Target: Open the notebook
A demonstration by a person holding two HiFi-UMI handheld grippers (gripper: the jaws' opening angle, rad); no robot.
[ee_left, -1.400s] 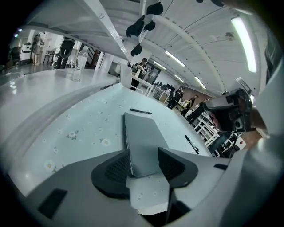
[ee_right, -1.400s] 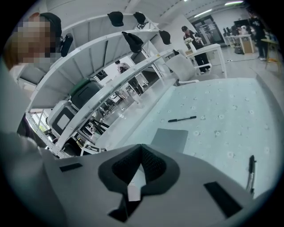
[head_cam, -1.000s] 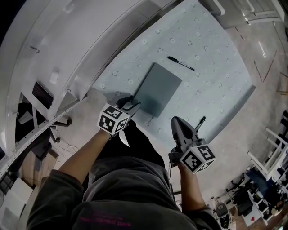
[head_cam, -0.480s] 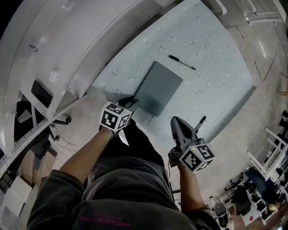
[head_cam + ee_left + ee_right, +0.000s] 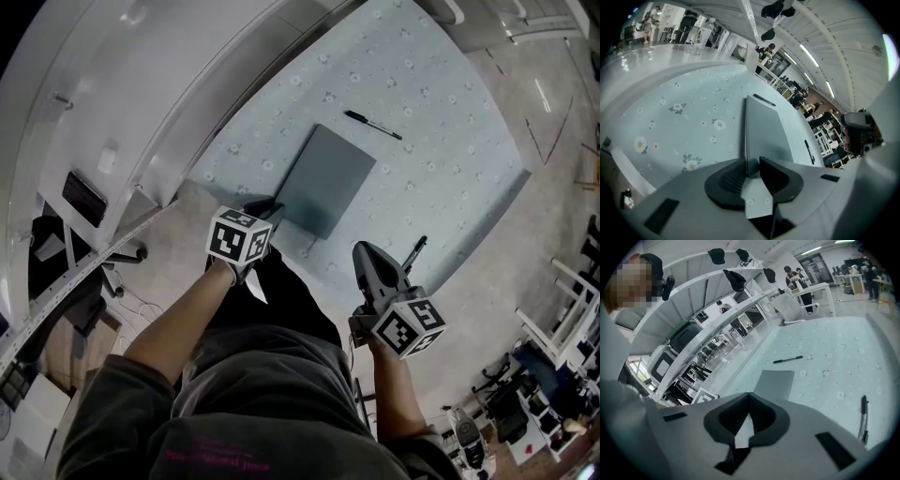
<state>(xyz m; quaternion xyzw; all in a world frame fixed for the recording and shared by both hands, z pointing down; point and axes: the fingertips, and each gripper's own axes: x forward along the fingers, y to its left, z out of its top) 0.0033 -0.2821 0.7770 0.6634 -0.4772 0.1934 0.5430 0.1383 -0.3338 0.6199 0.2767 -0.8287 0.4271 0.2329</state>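
Closing round the near corner of the notebook (image 5: 328,178), the left gripper (image 5: 267,208) has narrowed its jaws from their wide spread of a second ago. The corner sits between them, not yet plainly clamped. The grey notebook lies shut and flat on the flowered tablecloth (image 5: 422,84), so the lift of the cover looks about to begin. The right gripper (image 5: 367,253) waits well short of the notebook, jaws pressed together on nothing. A pen (image 5: 373,125) lies beyond the notebook. No wording is readable; the marker cubes (image 5: 239,239) bear only black-and-white squares.
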